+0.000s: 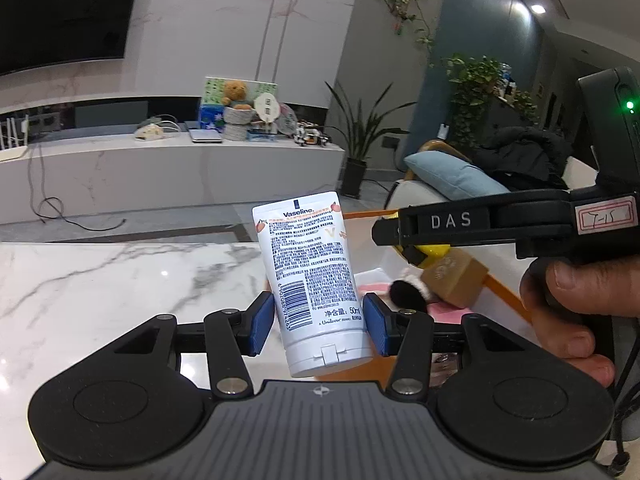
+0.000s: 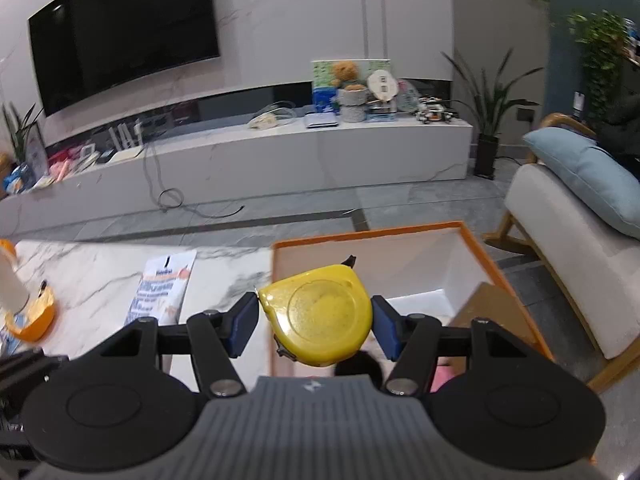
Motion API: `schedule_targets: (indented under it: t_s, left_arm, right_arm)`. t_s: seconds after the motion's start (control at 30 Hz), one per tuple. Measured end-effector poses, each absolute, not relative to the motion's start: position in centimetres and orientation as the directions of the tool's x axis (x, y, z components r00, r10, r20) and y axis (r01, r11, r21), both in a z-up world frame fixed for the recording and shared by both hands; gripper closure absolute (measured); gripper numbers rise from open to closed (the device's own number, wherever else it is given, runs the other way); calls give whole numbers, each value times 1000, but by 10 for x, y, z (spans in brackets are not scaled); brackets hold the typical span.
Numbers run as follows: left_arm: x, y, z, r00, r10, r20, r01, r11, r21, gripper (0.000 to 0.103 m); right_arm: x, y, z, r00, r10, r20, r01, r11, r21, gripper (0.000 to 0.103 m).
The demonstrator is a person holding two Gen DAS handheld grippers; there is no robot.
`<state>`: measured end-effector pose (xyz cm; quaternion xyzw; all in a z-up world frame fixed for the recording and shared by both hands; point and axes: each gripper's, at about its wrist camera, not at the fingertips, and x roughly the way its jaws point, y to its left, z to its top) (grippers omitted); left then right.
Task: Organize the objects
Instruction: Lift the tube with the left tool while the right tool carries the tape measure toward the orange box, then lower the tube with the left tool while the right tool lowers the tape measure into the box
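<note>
Left gripper (image 1: pixel 319 324): blue pads clamped on a white Vaseline tube (image 1: pixel 310 276), cap nearest the camera, held above the marble table (image 1: pixel 100 280). Right gripper (image 2: pixel 314 326): jaws closed on a yellow tape measure (image 2: pixel 318 314), held over the orange-rimmed box (image 2: pixel 400 236). Beyond: TV console (image 2: pixel 280 152), wall television (image 2: pixel 124 32), armchair with blue cushion (image 2: pixel 588 172).

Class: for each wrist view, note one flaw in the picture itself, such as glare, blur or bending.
Left wrist view: ceiling lights flare white, and the table edge bows. Right wrist view: the plant at the right edge smears, and the TV curves.
</note>
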<state>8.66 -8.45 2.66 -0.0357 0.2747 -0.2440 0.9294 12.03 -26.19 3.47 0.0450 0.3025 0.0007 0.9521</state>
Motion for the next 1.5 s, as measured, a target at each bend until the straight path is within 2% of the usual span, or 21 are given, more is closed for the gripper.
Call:
schedule_targets:
  t_s: [0.27,0.5,0.8,1.0,1.5]
  left_arm:
    - [96,-113,29,698,-537,-474,474,842,-256,46]
    - [110,-138,15,669,-555,-495,491,829,-267,46]
    - [136,-162,6,686,-504,-525,503,850,-158,46]
    - [145,-174,-12,677,-474,-562,507,855,-110,46]
    - [160,-186,-17,672,-475,-567,524,847,-88,47]
  right_arm:
    - [119,-300,34,825,-58,-563,137,986,98,41]
    - [120,-325,27,813,-101,-574,199,974,110,41]
    - [136,-330,12,789,-126,-601,211,975,73,41]
    - [147,-322,2,793,-160,-587,209,978,15,41]
    - [165,-298,-17,814,-210,-541,157,977,-142,41]
